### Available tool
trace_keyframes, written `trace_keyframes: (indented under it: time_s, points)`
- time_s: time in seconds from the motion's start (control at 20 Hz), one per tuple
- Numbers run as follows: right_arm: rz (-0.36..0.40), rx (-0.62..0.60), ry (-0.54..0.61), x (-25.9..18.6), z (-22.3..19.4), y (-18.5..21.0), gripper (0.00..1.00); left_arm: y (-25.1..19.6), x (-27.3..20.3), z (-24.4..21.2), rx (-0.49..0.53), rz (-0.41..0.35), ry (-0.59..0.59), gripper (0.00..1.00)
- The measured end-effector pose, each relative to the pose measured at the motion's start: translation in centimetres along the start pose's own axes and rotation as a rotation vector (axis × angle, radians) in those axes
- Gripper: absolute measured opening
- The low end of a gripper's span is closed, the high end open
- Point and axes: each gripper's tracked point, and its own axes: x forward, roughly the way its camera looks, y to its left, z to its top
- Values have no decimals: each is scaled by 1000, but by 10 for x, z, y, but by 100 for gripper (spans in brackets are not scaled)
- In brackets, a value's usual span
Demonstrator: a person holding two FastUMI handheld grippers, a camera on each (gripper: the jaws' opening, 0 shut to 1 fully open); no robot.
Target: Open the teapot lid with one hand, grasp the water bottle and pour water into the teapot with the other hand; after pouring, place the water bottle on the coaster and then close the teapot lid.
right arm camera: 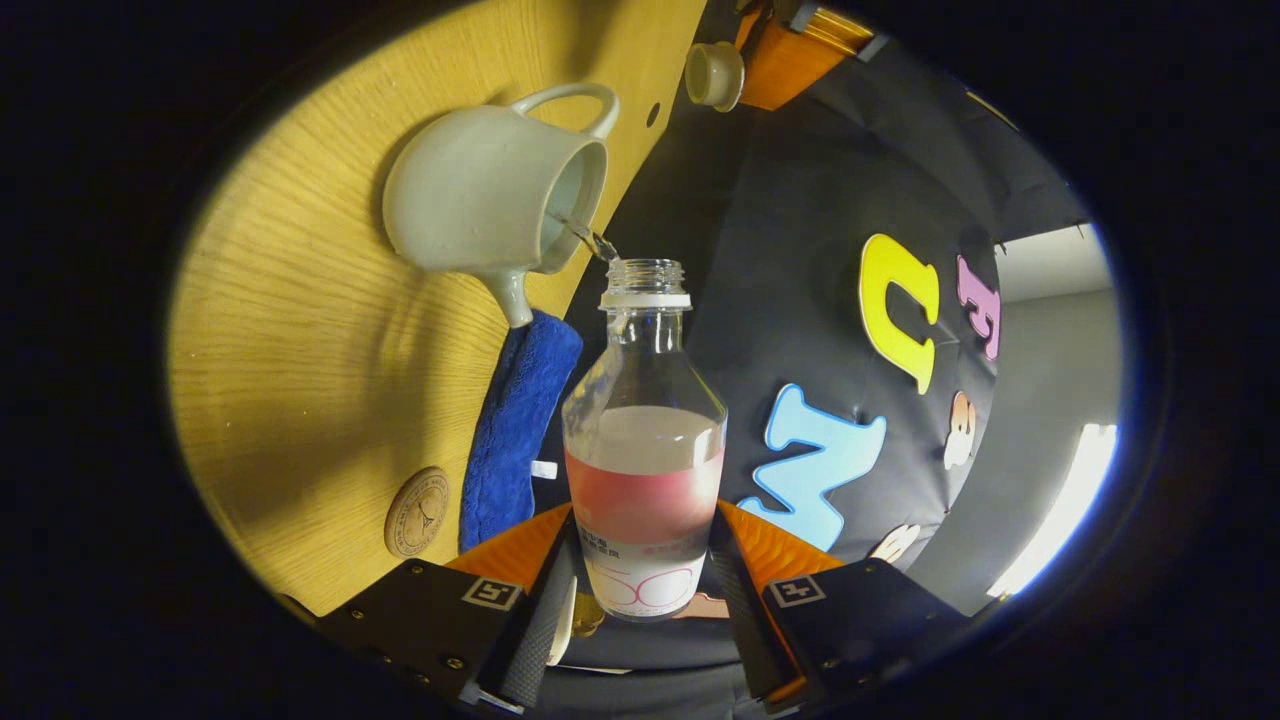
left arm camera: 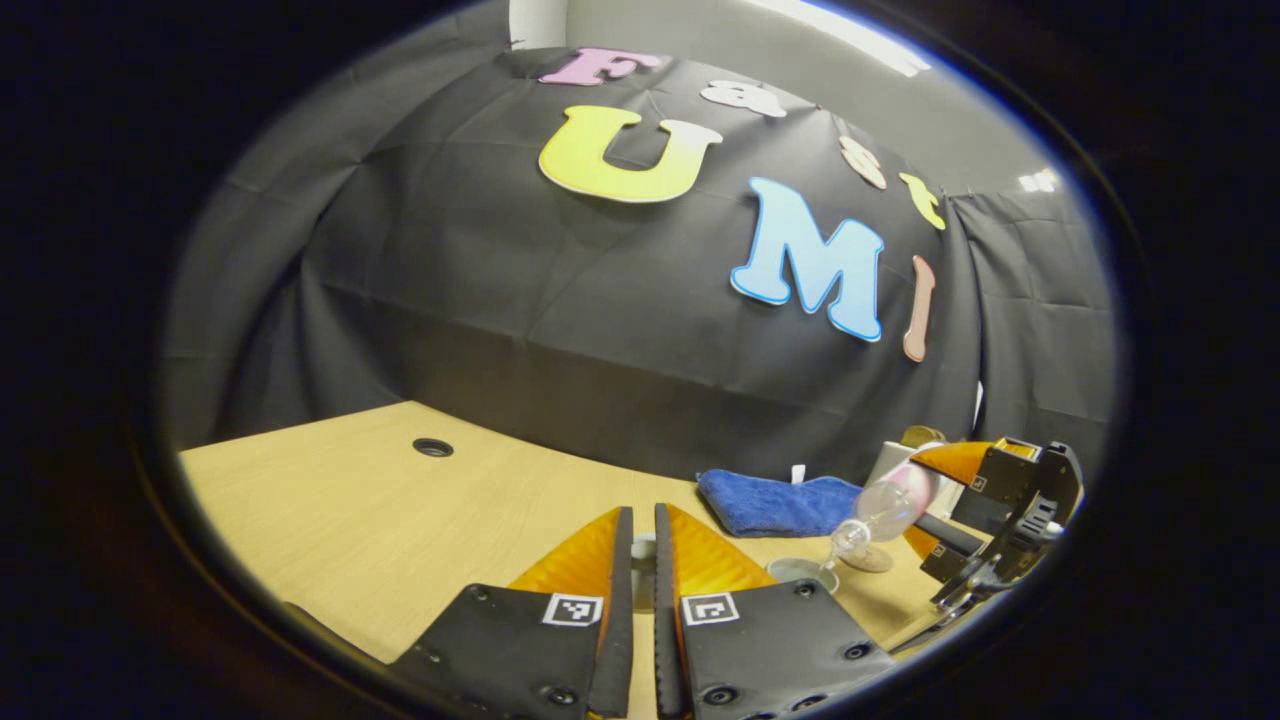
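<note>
In the right gripper view, the right gripper (right arm camera: 640,590) is clamped on the water bottle (right arm camera: 645,450), its 2 fingers pressing the labelled lower body from either side; the bottle is capless and tipped over so that its mouth points at the teapot (right arm camera: 480,200); a thin stream of water (right arm camera: 590,237) runs from the mouth into the teapot's open top. Water still fills part of the bottle. The teapot stands on the desk (right arm camera: 300,350) with its handle on the far side from the spout, and the spout points toward the blue cloth (right arm camera: 515,420); the cloth lies at the desk's back edge, and the spout tip shows right against it. Near the cloth's other end a round coaster (right arm camera: 417,512) lies flat on the desk, apart from the teapot. Farther off, the teapot lid (right arm camera: 714,75) is held up in the air by the other gripper, well clear of the pot.

In the left gripper view, the left gripper (left arm camera: 643,545) has its 2 fingers drawn nearly together, gripping something small and pale between the tips; it hangs above the desk (left arm camera: 380,500). Beyond, to the right, the bottle (left arm camera: 885,510) leans steeply down over the teapot's rim, with the blue cloth (left arm camera: 775,503) behind it against the booth wall. A round hole (left arm camera: 433,447) sits in the desk far left.
</note>
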Motion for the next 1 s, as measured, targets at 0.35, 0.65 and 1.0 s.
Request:
trace_keyframes:
  time_s: [0.35,0.65,1.0]
  points:
    - [-53,-124,-41,2,2,-15,74,2,0,0,-4,3,-5,15]
    - [-100,-233,-79,5,5,-32,74,4,1,-2,-4,7,1,16]
    - [-144,-334,-118,7,9,-44,74,4,1,-1,-15,4,-3,16]
